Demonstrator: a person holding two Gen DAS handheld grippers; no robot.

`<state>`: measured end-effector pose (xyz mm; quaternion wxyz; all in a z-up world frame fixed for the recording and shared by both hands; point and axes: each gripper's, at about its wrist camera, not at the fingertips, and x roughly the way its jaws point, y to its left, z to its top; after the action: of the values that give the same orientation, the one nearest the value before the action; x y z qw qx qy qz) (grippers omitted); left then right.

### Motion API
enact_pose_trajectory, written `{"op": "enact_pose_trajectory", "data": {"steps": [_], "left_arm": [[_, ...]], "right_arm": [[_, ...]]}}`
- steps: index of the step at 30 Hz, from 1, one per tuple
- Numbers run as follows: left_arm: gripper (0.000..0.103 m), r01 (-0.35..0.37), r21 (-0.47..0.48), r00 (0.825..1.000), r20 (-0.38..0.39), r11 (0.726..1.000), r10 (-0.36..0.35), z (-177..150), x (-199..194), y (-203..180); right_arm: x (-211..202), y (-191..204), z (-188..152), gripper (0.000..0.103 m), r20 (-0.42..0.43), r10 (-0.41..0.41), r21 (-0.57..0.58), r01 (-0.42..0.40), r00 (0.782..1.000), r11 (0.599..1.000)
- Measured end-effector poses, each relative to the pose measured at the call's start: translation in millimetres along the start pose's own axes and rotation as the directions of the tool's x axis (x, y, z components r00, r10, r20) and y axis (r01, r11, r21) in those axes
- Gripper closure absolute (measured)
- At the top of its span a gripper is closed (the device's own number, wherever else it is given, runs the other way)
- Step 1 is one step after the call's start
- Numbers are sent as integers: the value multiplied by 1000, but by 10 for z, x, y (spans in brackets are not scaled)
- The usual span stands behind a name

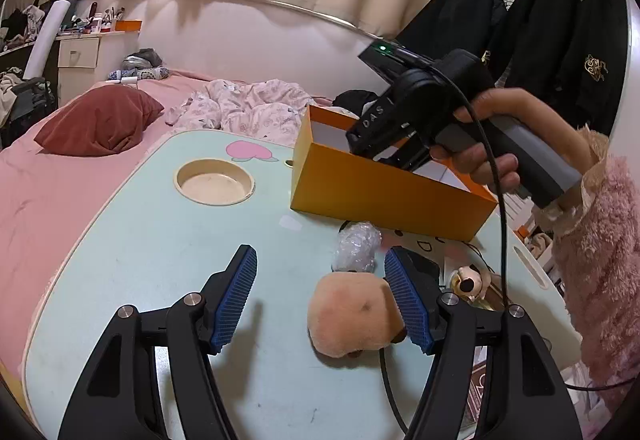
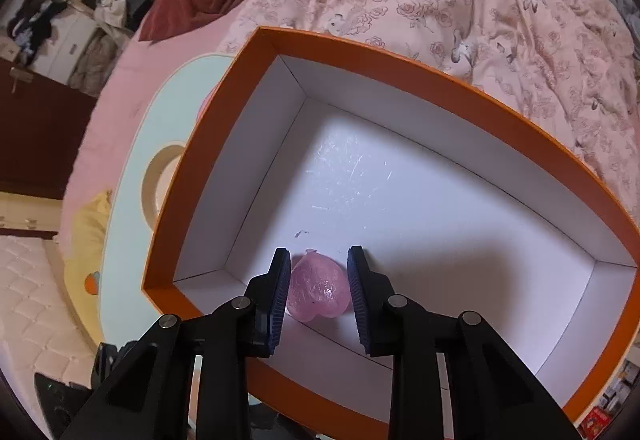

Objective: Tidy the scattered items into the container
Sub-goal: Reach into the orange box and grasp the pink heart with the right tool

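My right tool (image 2: 319, 290) sits inside the orange box (image 2: 400, 60), parted around the pink heart (image 2: 318, 294) on its floor. Left tool (image 1: 320, 296) wide beside the plush toy (image 1: 352, 314) on the desk (image 1: 160, 232): grab that next.

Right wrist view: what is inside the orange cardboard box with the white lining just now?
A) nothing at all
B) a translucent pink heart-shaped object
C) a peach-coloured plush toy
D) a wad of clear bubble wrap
B: a translucent pink heart-shaped object lies on the white floor of the orange cardboard box, between the parted fingers of the right tool; the peach plush toy and the clear bubble wrap sit outside on the table.
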<state>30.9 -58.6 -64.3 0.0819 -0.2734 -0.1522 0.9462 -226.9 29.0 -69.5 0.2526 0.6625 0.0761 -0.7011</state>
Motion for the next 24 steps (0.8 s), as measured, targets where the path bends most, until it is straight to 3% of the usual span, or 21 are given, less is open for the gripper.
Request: {"op": "enact_pose_trajectory", "data": {"steps": [7,10,12,14,17,21,24], "left_arm": [[36,-1,0,1000,-12,1000,1,2,10,3],[36,-56,31,998,-24,998,56,25,14,-75],[36,-114,71,993,-19,991,116,55,-4,-176],[36,-142,112,990,-9,984,144,100,-48,-307],[36,-172,154,985,0,973,174,149,-91,-465],[36,-209,192,977,-6,959,214,166,-95,-579],[36,-182,190,982,-10,965,187,141,-105,-584]], "right_arm": [[1,2,27,74,-17,33,8,-33,999,999],[-29,39,47,71,-23,95,18,-94,995,995],[-38,57,60,61,-22,118,16,-117,993,993],[-26,69,67,59,-29,127,15,-126,992,992],[13,129,65,59,-36,74,-23,-75,997,997],[-5,220,40,58,26,-87,-88,89,996,992],[-19,220,10,57,52,-97,-98,102,994,990]]}}
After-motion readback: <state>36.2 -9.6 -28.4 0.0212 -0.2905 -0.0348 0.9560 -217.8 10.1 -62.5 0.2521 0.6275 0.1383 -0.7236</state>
